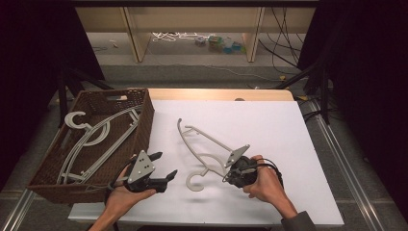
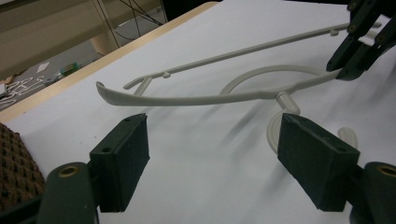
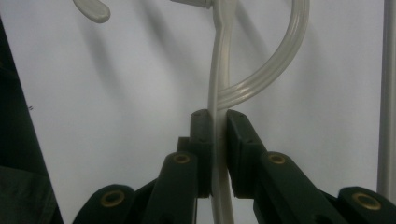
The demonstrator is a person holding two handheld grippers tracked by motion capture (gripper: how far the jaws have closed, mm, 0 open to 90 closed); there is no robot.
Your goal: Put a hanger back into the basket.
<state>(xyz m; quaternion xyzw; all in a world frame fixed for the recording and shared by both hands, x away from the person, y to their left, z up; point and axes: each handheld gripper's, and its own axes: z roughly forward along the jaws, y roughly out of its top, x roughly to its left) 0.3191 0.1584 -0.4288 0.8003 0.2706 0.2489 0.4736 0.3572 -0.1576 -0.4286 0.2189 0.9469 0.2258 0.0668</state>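
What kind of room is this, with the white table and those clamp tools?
Probably a lab or workshop set up for recording demonstrations. A white table stands between dark curtains, loose cables trail over the floor, and a person works hand-held grippers on a plastic hanger beside a wicker basket.

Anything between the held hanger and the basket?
Yes: the left gripper, jaws open, sits between the hanger, clamped in the right gripper, and the wicker basket. Two hangers already lie in it.
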